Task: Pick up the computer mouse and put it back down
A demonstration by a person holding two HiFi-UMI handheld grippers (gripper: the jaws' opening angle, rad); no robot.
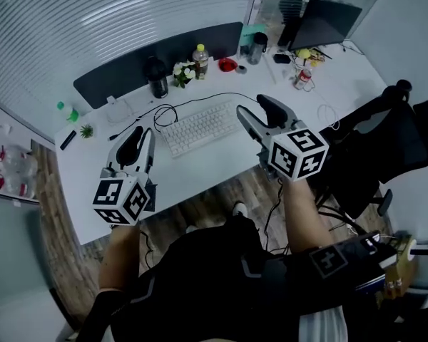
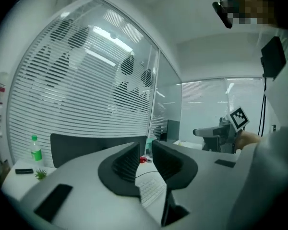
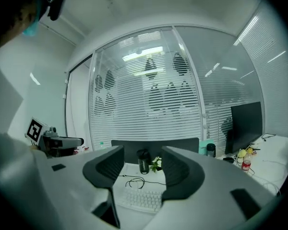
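I cannot make out a computer mouse in any view. A white keyboard (image 1: 200,127) lies mid-desk on the white desk (image 1: 207,173), with a black cable (image 1: 164,114) coiled at its left end. Both grippers are held up in the air over the desk's near edge. My left gripper (image 1: 139,137) (image 2: 145,147) is left of the keyboard, with a narrow gap between its jaws and nothing in it. My right gripper (image 1: 259,107) (image 3: 143,151) is right of the keyboard, jaws wide apart and empty. In its view the keyboard (image 3: 139,200) shows between the jaws, far below.
Along the desk's back stand a dark bottle (image 1: 157,77), a small flower pot (image 1: 184,71), a yellow-capped bottle (image 1: 200,61) and a dark partition (image 1: 164,55). A monitor (image 1: 321,21) stands at the far right corner. A black office chair (image 1: 392,134) is at the right.
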